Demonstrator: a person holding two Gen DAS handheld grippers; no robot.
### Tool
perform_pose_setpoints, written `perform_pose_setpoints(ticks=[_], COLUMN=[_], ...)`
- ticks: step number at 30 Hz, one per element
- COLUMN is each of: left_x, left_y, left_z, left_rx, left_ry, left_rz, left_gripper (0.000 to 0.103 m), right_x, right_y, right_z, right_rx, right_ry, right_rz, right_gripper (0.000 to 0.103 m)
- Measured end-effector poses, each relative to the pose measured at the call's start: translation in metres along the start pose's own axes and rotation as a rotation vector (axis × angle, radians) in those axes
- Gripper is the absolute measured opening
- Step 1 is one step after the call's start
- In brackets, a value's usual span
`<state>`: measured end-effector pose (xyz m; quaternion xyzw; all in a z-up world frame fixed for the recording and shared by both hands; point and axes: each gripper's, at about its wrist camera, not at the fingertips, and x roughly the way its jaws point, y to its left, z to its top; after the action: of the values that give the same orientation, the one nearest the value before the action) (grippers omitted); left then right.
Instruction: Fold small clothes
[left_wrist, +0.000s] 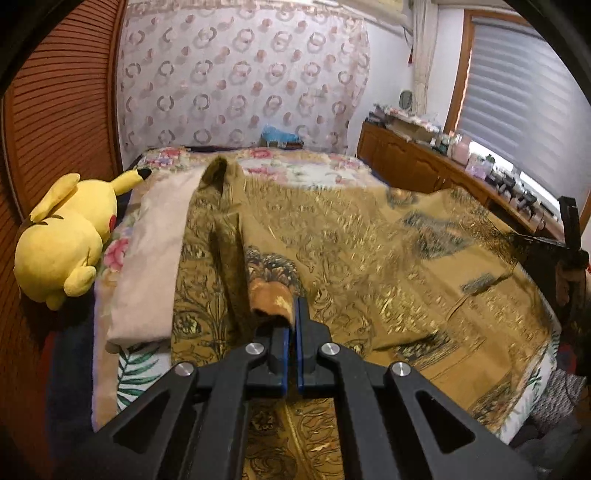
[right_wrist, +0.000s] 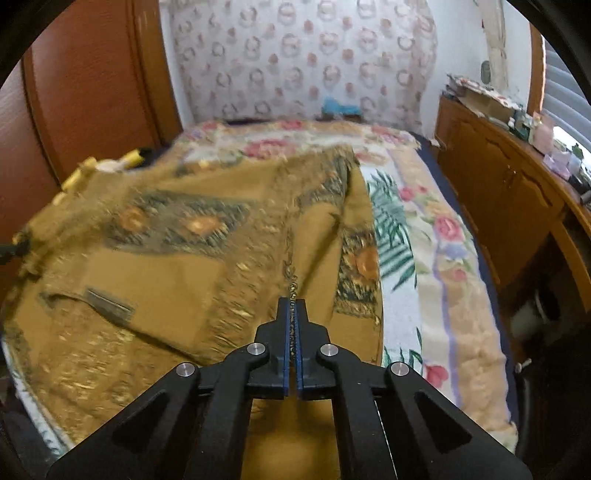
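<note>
1. Mustard-gold patterned cloth (left_wrist: 369, 251) lies spread over the floral bed (right_wrist: 436, 258), one edge lifted.
2. Left tool (left_wrist: 291, 314) is clamped on a bunched fold of the cloth — right tool (right_wrist: 293, 314) pinches its thin edge.
3. Yellow plush toy (left_wrist: 62, 240) rests beside a folded beige cloth (left_wrist: 155, 254).

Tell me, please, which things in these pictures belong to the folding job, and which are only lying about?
Belong to the job:
- gold patterned cloth
- left gripper, shut on the cloth
- right gripper, shut on the cloth's edge

Only lying about:
- yellow plush toy
- folded pink cloth
- floral bedspread
- wooden cabinet
</note>
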<state>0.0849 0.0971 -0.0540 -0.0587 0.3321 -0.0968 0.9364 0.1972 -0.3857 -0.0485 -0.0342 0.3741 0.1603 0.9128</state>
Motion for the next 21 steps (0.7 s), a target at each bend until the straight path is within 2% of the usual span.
perform_pose_setpoints(ticks=[5,11,15,21], left_x=[-0.030,-0.054,-0.063,-0.065], left_y=[0.004,0.015,0.017,0.015], left_z=[0.010,0.001,-0.016,-0.045], left_rx=[-0.031,-0.085,-0.095,-0.084], left_ry=[-0.069,-0.087,-0.066,-0.027], left_rz=[-0.015,-0.027,-0.015,0.048], left_gripper=[0.000,0.000,0.000,0.000], right_x=[-0.041,-0.091,-0.114,-0.109], right_y=[0.002,0.001,0.000,0.005], right_z=[0.011,0.010,-0.007,-0.041], right_rx=[0.019,0.028,0.010,-0.007], right_ry=[-0.091,-0.126,-0.097,-0.019], right_rz=[0.008,0.030,0.021,0.004], right_gripper=[0.000,0.000,0.000,0.000])
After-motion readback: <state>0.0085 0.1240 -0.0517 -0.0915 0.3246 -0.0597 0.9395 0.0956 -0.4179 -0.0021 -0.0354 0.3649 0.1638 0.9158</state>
